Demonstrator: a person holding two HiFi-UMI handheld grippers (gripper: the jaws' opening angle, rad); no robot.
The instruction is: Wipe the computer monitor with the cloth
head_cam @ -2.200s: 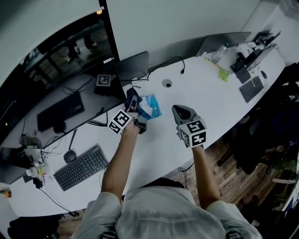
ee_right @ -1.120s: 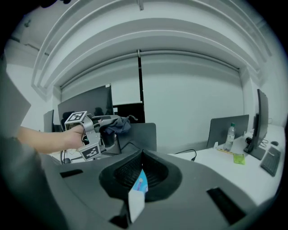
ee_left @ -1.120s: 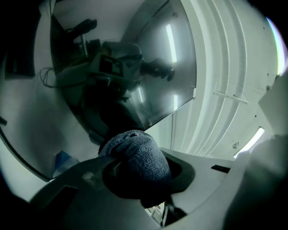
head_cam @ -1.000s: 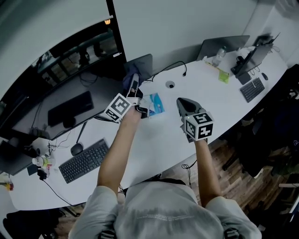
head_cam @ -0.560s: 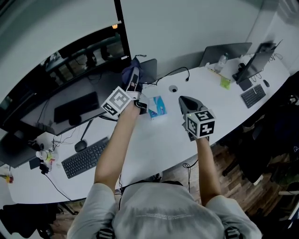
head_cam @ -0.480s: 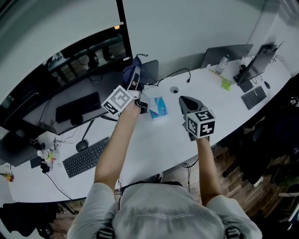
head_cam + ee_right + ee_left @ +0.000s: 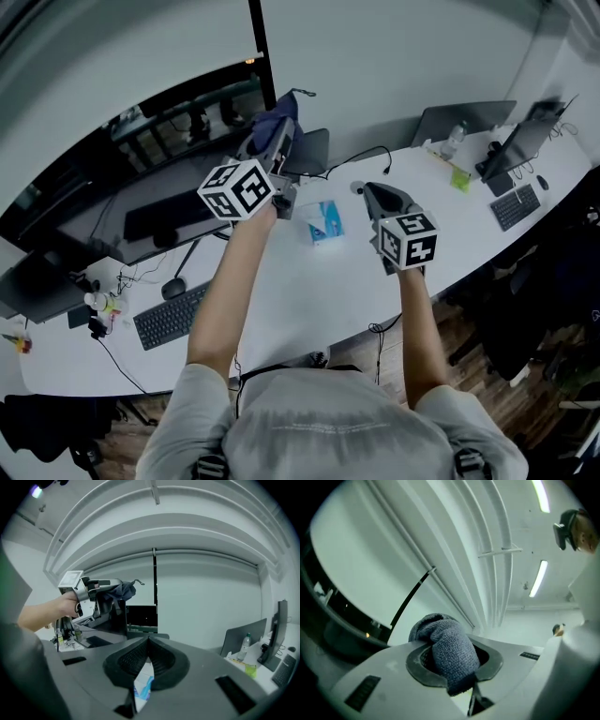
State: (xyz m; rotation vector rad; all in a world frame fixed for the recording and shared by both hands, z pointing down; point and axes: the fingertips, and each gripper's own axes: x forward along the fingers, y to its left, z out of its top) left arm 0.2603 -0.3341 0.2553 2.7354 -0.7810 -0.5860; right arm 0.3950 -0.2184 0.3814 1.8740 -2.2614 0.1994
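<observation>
A: What had changed with the left gripper (image 7: 269, 150)?

B: It had climbed. A couple of seconds earlier it sat low over the desk (image 7: 309, 291), beside the blue-and-white packet (image 7: 325, 223). At this moment it was up by the right-hand end of the monitor (image 7: 141, 187), near the top corner.

A: And the cloth (image 7: 451, 654)?

B: Bunched between the left jaws, which were clamped on it. A grey-blue wad stuck out past the tips. Whether it touched the glass I couldn't tell. The left gripper view showed mostly wall and ceiling, with the dark screen off to one side.

A: So no wiping yet?

B: Probably not. I'd call it the approach finished and the first stroke still to come, once the cloth turned to face the screen.

A: The right gripper (image 7: 380, 199)?

B: Hardly moved, hanging over the desk near the packet. Its jaw tips met and held nothing, so it was idle.
</observation>
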